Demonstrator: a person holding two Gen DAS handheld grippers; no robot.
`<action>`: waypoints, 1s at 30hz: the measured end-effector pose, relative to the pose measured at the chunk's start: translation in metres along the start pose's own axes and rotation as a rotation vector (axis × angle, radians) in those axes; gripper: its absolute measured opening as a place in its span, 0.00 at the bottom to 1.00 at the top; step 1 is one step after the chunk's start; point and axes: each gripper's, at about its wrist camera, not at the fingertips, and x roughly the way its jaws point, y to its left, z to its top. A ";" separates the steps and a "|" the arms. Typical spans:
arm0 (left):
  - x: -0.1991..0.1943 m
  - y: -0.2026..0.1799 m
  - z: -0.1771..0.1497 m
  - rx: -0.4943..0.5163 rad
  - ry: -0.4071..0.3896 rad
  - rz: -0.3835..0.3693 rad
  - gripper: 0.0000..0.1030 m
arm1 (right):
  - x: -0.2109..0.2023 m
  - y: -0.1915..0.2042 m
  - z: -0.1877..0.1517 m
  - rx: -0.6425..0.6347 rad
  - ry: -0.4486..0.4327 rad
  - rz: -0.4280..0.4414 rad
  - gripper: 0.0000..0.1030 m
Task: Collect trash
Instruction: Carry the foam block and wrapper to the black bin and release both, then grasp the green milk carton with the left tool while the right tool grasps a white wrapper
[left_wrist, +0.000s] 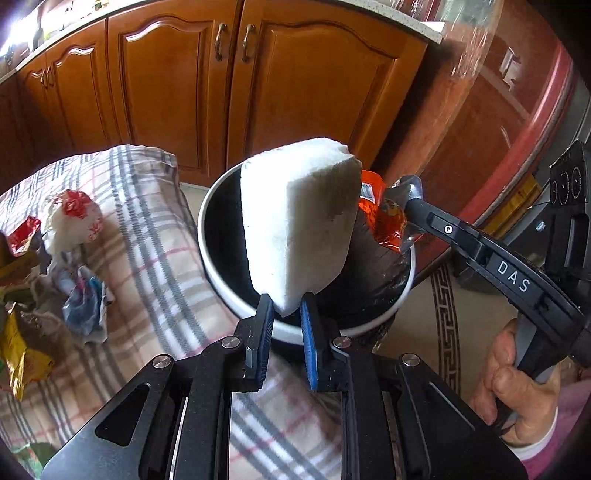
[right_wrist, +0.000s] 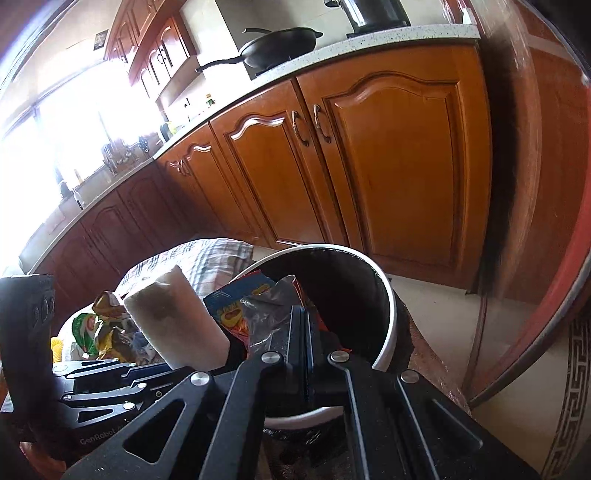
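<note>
Blue-padded fingers of the left gripper (left_wrist: 287, 314) are clamped on the lower corner of a white foam block (left_wrist: 299, 225), which stands up over the open mouth of the round white bin with a black liner (left_wrist: 221, 280). From the right comes the right gripper (left_wrist: 408, 197), its jaws pressed fully together on a crumpled orange-and-silver snack wrapper (left_wrist: 384, 218) that hangs just above the bin's far rim. The right wrist view shows the same: the wrapper (right_wrist: 266, 314) pinched at the tips of the right gripper (right_wrist: 301, 314), the bin rim (right_wrist: 388, 306) beyond it, and the foam block (right_wrist: 177, 317) to the left.

Judging by this, the task is mid-way. Two pieces are poised over the bin but neither is let go yet; whether anything already lies inside I cannot tell. On the checked cloth over the tabletop (left_wrist: 147, 229) more waste waits: a white-and-red crumpled plastic bag (left_wrist: 74, 218), a blue-and-white scrunched wrapper (left_wrist: 86, 306) and a yellow foil packet (left_wrist: 18, 350) near the left edge. Those remain to be collected once both held pieces are dropped.
</note>
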 end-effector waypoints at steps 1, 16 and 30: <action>0.004 0.000 0.003 0.002 0.005 0.001 0.14 | 0.004 -0.002 0.001 0.002 0.006 0.000 0.00; 0.011 -0.002 0.012 -0.020 0.010 -0.019 0.54 | 0.031 -0.021 0.008 0.028 0.057 -0.036 0.50; -0.081 0.058 -0.089 -0.166 -0.149 0.057 0.70 | -0.014 0.032 -0.032 0.060 -0.017 0.106 0.86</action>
